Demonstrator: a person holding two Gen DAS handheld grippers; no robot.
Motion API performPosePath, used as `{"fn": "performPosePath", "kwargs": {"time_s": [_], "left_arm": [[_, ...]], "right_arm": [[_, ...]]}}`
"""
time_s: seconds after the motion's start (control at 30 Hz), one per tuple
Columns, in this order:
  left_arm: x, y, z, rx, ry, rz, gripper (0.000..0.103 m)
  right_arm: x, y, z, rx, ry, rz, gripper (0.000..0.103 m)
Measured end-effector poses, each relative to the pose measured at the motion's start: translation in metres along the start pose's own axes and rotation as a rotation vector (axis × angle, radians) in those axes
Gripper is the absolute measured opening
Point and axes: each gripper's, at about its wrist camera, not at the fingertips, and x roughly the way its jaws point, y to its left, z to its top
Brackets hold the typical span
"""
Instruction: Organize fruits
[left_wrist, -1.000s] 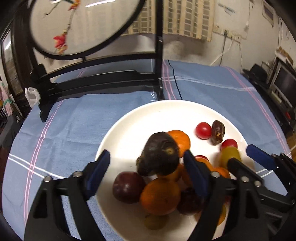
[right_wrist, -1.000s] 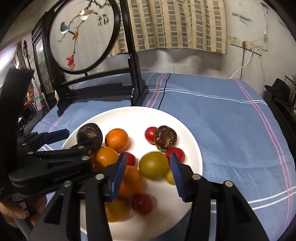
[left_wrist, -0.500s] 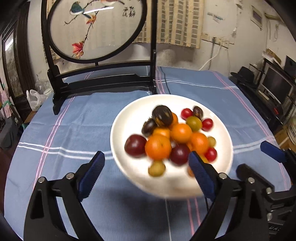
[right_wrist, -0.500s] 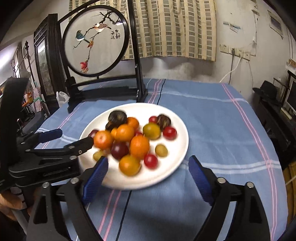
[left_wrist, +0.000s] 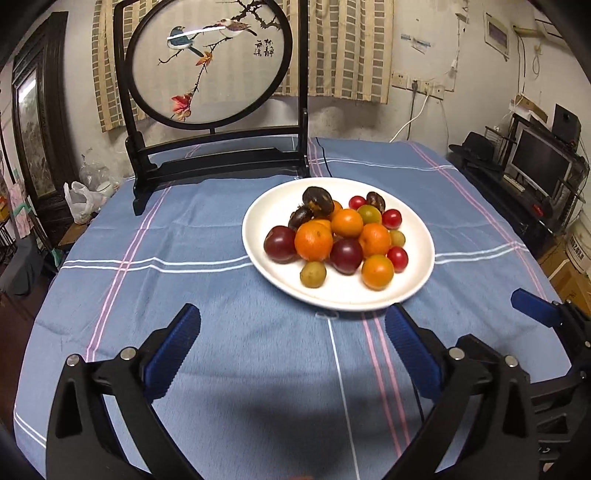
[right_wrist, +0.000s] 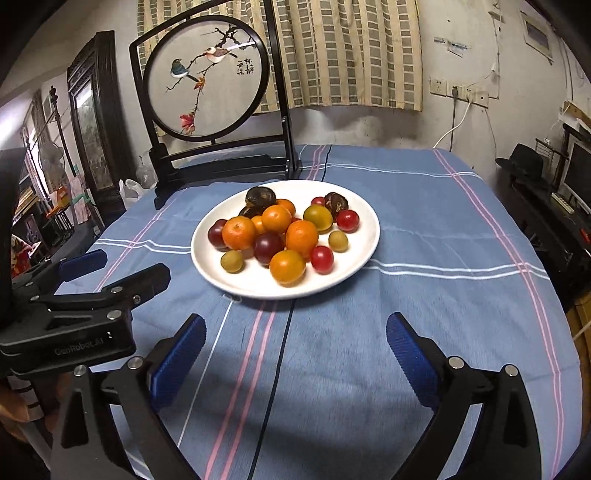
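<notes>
While both tools hang over bare cloth short of the dish, all the fruit sits heaped on the white plate (left_wrist: 417, 288) near the middle of the blue striped tablecloth (left_wrist: 207, 295).

At the far left of the table stands a dark wooden stand holding a round embroidered screen (left_wrist: 210, 62) with birds on a branch, well behind the plate. The left gripper (left_wrist: 291, 350) has just been spreading its jaws and now stands wide apart, blue pads clear of everything, nothing between them but cloth.

On the plate, from the left: a dark red plum (left_wrist: 279, 243) at the edge of the heap, a dark brown wrinkled fruit (left_wrist: 317, 199) perched on top at the back, a large orange (left_wrist: 313, 240) touching the plum, a small olive-green fruit (left_wrist: 313, 274) in front, a second plum (left_wrist: 346, 255), more oranges, and red cherry tomatoes (left_wrist: 397, 258) on the right side.

The right gripper (right_wrist: 295, 343) has likewise just been opening and is spread wide, empty, its pads over the tablecloth in front of the plate. In its view the left gripper shows at the left edge, beside the plate and not touching it.
</notes>
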Motion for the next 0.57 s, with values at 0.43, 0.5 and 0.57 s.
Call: {"fn": "performPosePath", "kwargs": {"time_s": [0.43, 0.5, 0.57], "left_arm": [[0.008, 0.005, -0.031, -0.012, 0.053, 0.036, 0.098], [0.013, 0.005, -0.036, -0.010, 0.064, 0.038, 0.098], [0.018, 0.006, -0.043, -0.015, 0.080, 0.039, 0.098]], "right_arm": [[0.020, -0.004, -0.022, 0.023, 0.084, -0.024, 0.099], [0.027, -0.004, -0.029, 0.019, 0.109, -0.022, 0.099], [0.031, -0.005, -0.035, 0.019, 0.125, -0.023, 0.099]]}}
